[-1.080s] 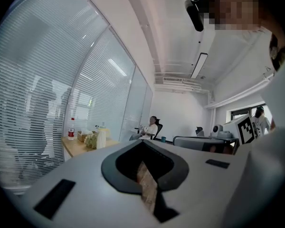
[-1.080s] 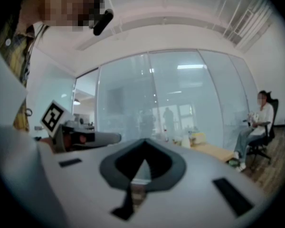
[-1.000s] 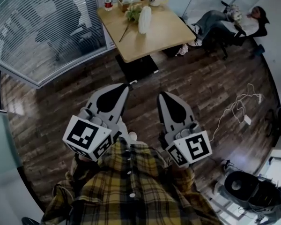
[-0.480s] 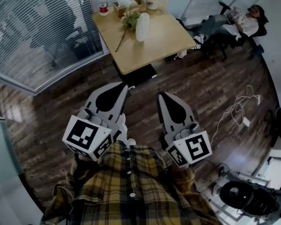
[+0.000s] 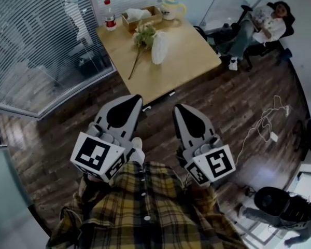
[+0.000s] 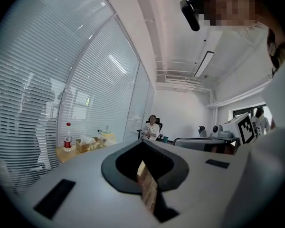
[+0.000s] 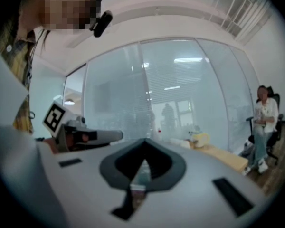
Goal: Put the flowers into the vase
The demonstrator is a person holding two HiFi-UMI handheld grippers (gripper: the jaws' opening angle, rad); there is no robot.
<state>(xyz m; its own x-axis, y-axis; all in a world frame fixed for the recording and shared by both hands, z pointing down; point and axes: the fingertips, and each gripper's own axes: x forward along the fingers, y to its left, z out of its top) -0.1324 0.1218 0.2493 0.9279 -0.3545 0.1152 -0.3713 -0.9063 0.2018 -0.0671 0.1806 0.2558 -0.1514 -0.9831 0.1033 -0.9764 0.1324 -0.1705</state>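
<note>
Head view: my left gripper (image 5: 133, 98) and right gripper (image 5: 177, 108) are both clenched with nothing in them, held side by side over the wood floor, tips aimed at the table (image 5: 192, 45). The task things are well ahead of me and not reached yet. The flowers (image 5: 143, 36) lie flat on the tabletop, heads at the far end, and the long stem runs back toward the near edge, slanting to my left. So the stem end is the closest part, and my left jaws are nearer to it. The white vase (image 5: 159, 47) is just beside the heads, on their right. I can't tell if it is upright or tipped. A bottle (image 5: 109, 19), a box (image 5: 140, 16) and a teapot (image 5: 170, 8) stand at the far edge.

Left gripper view: jaws (image 6: 143, 145) pressed together, nothing between. The bottle (image 6: 67, 137) and box (image 6: 88, 144) show at left. The flowers and vase are hidden behind my own gripper body.

Right gripper view: jaws (image 7: 143, 144) shut tight and empty. The teapot (image 7: 200, 139) and a table corner (image 7: 230, 158) show at right, blurred. I can't pick out the flowers or vase here.
</note>
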